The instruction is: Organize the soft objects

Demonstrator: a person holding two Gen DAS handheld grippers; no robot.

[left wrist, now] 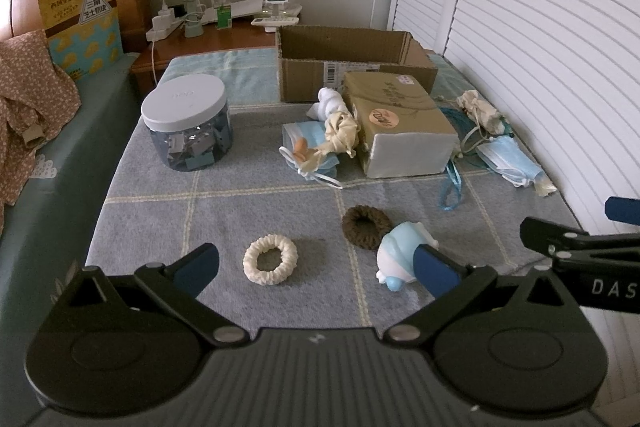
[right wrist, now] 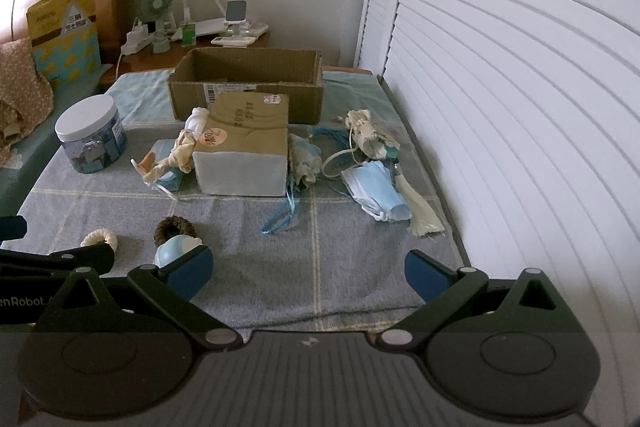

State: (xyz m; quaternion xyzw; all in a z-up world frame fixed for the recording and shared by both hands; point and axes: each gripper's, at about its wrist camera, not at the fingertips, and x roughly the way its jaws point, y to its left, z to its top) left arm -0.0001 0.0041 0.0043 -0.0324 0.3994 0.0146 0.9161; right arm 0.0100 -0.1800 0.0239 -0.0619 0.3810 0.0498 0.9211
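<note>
- The cream scrunchie (left wrist: 270, 260) lay flat on the grey checked blanket (left wrist: 248, 187), ring opening upward, between the left gripper's (left wrist: 316, 269) spread fingers, untouched.
- The right gripper (right wrist: 308, 273) was spread too, holding nothing.
- A brown scrunchie (left wrist: 366, 221) lay touching a pale blue soft toy (left wrist: 400, 255), whose long axis ran diagonally toward the camera.
- Farther back: face masks (right wrist: 376, 189), a tissue pack (left wrist: 400, 123), a lidded jar (left wrist: 188, 123) and an open cardboard box (left wrist: 352, 63).

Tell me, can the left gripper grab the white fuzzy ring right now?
Probably yes. The left gripper is open, and the white ring lies flat on the grey mat between its fingers, nothing on top. The brown ring and blue toy sit apart, to the right.
</note>
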